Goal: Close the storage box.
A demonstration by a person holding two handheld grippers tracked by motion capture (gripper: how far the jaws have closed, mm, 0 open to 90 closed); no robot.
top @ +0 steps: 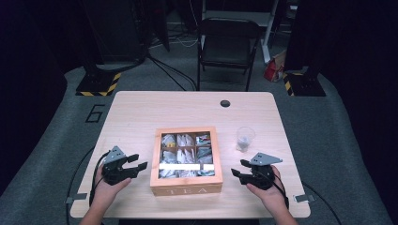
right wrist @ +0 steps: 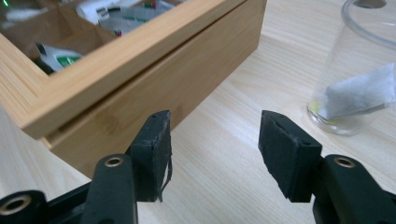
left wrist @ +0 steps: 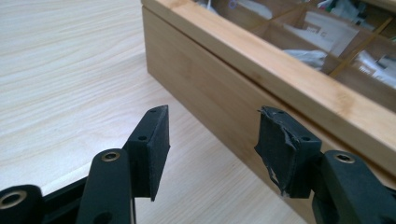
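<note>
A wooden tea box marked TEA stands at the table's front middle, its windowed lid down over compartments of tea bags. My left gripper sits just left of the box, open, nothing between its pads. In the left gripper view the box's side wall lies close ahead of the left gripper. My right gripper rests right of the box, open and empty. In the right gripper view the box is ahead of the right gripper to the left, and a clear plastic cup with a tea bag inside stands to the right.
The clear cup stands right of the box, beyond my right gripper. A dark round hole marks the table's far side. A black folding chair stands behind the wooden table. Cables trail off the front corners.
</note>
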